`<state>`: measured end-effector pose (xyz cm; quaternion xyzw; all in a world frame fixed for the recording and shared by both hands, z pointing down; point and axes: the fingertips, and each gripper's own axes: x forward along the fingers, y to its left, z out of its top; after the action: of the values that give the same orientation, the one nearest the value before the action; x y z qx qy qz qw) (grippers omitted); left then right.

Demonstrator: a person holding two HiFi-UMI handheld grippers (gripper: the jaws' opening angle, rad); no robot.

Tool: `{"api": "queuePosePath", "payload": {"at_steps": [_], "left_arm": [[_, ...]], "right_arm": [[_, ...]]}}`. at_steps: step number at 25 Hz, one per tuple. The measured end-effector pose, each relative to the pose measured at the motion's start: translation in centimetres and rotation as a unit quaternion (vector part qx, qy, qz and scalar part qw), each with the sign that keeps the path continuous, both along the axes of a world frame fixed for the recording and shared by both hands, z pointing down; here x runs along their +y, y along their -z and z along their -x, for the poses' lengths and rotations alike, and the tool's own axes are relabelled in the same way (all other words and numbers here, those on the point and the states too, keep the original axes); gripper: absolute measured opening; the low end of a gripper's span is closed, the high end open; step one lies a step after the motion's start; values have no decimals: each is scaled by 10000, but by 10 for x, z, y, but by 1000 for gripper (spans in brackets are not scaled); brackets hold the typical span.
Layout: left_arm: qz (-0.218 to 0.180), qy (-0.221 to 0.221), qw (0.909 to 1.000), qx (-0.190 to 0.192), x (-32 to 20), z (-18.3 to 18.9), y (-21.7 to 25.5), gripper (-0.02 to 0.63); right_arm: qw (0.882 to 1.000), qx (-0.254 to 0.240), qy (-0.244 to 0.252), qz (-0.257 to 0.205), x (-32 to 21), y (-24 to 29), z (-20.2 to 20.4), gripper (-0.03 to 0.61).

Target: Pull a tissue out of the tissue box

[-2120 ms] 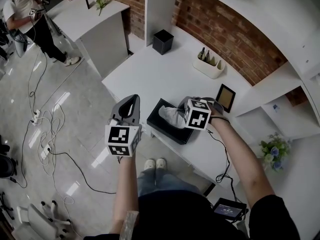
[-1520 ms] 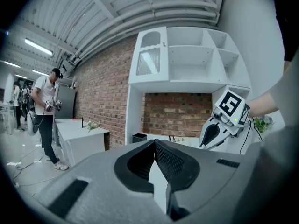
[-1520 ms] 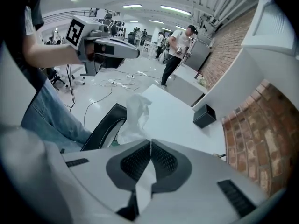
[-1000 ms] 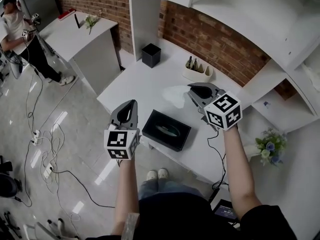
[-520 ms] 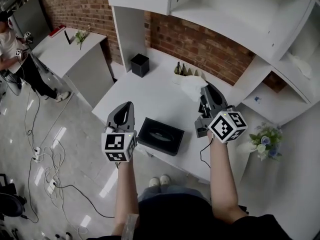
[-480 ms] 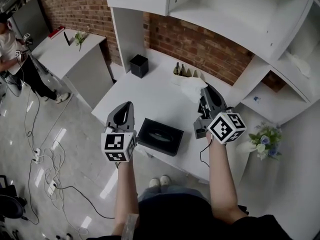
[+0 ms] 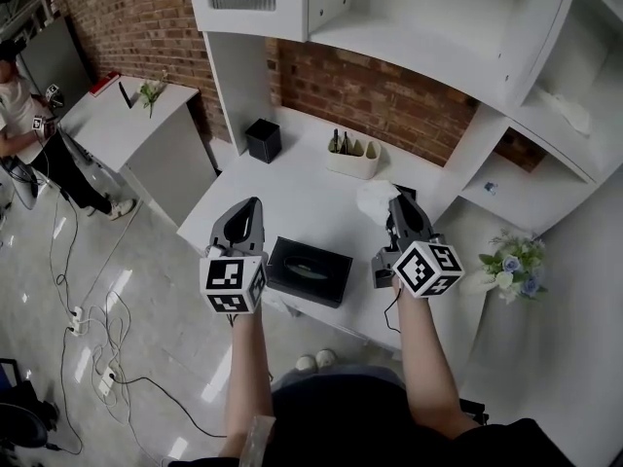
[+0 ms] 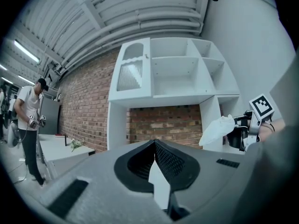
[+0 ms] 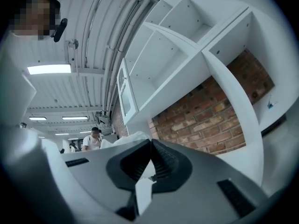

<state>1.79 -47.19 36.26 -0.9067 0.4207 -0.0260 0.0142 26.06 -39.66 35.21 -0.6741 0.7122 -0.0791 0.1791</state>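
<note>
The right gripper [image 9: 150, 141] has its jaws pressed tight together, and they pinch a white tissue [image 9: 122, 139]. The tissue puffs out past the tips on the left side of the right gripper view. In the head view the right gripper [image 7: 395, 202] is held up over the far right part of the white table [image 7: 292, 188]. The tissue [image 7: 374, 200] hangs in the air at its tip, all the way out of the box and not touching it. The left gripper view also shows the tissue [image 8: 217, 129] sticking out from the right gripper [image 8: 235, 128], off to the right side.

The left gripper [image 8: 154, 142] has its jaws closed too, tip against tip, with nothing between them. In the head view the left gripper [image 7: 251, 205] is just to the left of the tissue box [image 7: 310, 271], near it but not touching.

The tissue box is black, with a long slot on top. It sits near the front edge of the table, between the two grippers.

Farther back on the table stand a small black square box [image 7: 261, 141] and a white holder [image 7: 352, 160] with dark things standing in it. Behind them is a red brick wall [image 7: 389, 90], with white shelves [image 7: 438, 56] above. A bunch of flowers [image 7: 510, 270] is at the right. Far to the left a person [image 7: 21, 115] stands by another white table [image 7: 122, 129], and cables [image 7: 83, 324] lie on the shiny floor [image 7: 146, 261]
</note>
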Motion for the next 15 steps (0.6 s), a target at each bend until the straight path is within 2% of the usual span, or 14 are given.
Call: {"api": "queuePosePath", "payload": {"at_steps": [15], "left_arm": [[-6,-90,10000,6,10,-3,-2,9]], "right_arm": [[9995,141,-43,294,10,-16,8,-2]]}}
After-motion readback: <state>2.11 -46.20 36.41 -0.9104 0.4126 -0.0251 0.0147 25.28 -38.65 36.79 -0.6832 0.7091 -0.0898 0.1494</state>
